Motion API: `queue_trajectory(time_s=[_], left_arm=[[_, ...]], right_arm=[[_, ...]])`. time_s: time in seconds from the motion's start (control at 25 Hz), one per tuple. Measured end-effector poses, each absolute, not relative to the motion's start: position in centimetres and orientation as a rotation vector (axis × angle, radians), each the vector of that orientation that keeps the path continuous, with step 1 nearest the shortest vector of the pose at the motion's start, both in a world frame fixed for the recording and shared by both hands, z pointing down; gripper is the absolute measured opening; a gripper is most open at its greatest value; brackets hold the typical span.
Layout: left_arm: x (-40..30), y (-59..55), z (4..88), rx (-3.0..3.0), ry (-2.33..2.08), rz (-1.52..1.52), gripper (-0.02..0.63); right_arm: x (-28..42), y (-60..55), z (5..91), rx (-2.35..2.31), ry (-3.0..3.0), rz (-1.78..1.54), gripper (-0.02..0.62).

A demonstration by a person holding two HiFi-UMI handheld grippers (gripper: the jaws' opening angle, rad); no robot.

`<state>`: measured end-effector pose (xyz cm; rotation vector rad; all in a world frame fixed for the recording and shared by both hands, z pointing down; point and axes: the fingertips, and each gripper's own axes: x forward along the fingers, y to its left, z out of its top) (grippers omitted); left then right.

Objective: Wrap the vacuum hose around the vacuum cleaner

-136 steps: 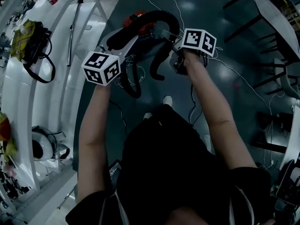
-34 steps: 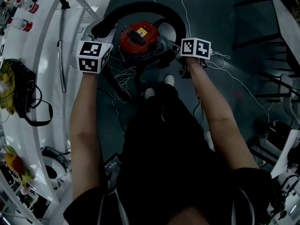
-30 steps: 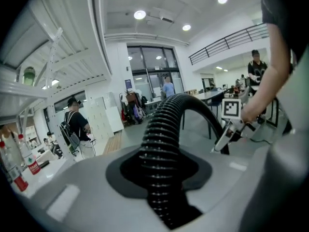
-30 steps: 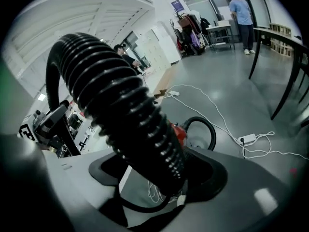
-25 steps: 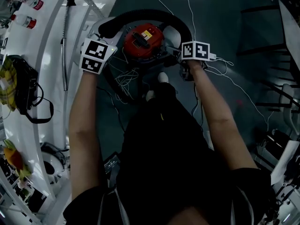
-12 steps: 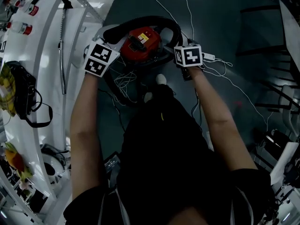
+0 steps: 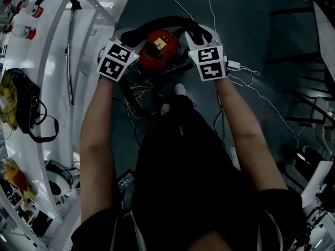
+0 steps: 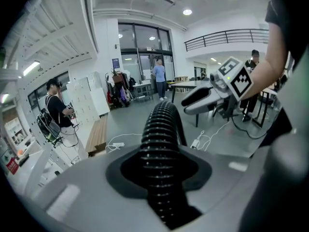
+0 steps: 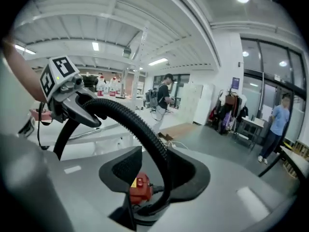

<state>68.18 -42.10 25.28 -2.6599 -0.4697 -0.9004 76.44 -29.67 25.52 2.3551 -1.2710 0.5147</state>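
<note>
**Left gripper (image 8: 159, 175) and right gripper (image 9: 155, 178) both on the hose, wrap partly made**

Left gripper stands narrow and is clamped on the black ribbed vacuum hose (image 7: 159, 22). In its own view the ribs fill the space between the pads. The right gripper's jaws have just been closing. They now sit about as narrow, with the same hose running down between them against the pad on the right of that view. That looks like a fresh grip.

In the head view the red round vacuum cleaner (image 7: 154, 54) sits on the dark grey floor (image 7: 246, 14) at upper centre of the frame. The hose bows in one arc over its far side, from the left gripper across to the right.

As for progress, roughly half a turn is shaped, but it is carried in the grippers rather than lying snug on the body. A further dark length seems to trail on the floor toward the lower left. That slack has yet to be brought round, and the near side of the cleaner is still bare of hose.
</note>
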Motion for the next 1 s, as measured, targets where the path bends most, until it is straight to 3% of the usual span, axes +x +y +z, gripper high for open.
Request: queue_trajectory(time_s=[0.2,0.44,0.56,0.72,1.0], left_arm=[[68.4,-41.6,26.1,-2.710,-0.485,-0.960,0.129],[67.8,-40.1,26.5,-2.693,-0.581,-1.031,0.130],[67.6,-39.2,26.5,-2.687,-0.645,-1.042,0.130],[67.5,-38.4,26.2,-2.678,-0.712,-1.046,0.133],[67.1,-38.2,26.1,-2.821,-0.784,-1.067,0.149]], right_arm=[[75.5,-32.7,25.8,2.177,-1.442,0.574,0.266],[74.3,-35.4,25.9,1.895,-1.417,0.354,0.337],[73.3,-37.0,26.3,1.746,-1.399,0.263,0.328],[73.6,-37.9,26.6,1.667,-1.339,0.213,0.225],[73.7,-38.2,27.2,1.626,-1.340,0.307,0.210]])
